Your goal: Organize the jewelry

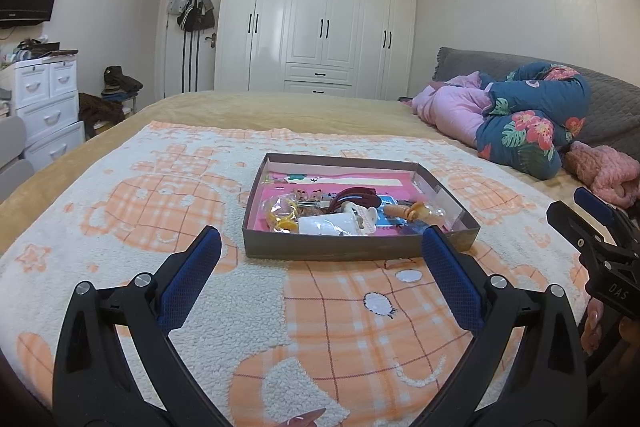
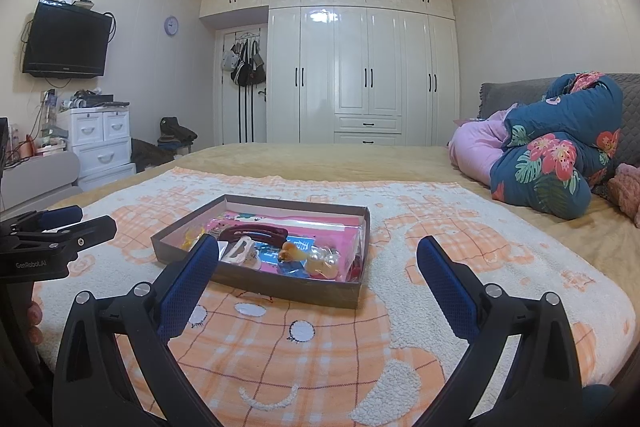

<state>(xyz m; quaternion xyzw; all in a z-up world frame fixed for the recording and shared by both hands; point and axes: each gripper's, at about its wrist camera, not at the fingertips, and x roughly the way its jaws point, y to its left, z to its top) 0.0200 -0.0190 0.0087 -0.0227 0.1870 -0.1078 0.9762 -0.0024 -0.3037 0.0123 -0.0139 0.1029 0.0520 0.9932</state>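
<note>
Hovering low over the cream-and-orange checked fleece blanket (image 1: pixel 140 195) on the bed, the left hand-held gripper (image 1: pixel 320 253) has its blue-padded fingers spread wide, nothing between them. Ahead sits the shallow grey cardboard box (image 1: pixel 352 249), holding a dark red hair clip (image 2: pixel 256 230), yellow beads (image 1: pixel 280 211) and other small trinkets on a pink liner. Over on the right, the right hand-held gripper (image 2: pixel 318 261) is splayed apart too, empty, near the box's front edge.

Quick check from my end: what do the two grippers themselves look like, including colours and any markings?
Both match: black plastic frames with silver screw heads, each carrying two fingers faced with blue textured pads. The left gripper reads "GenRobot.AI" on its side in the right wrist view; the right gripper shows "DAS" in the left wrist view. No cables or sleeves are visible.
</note>
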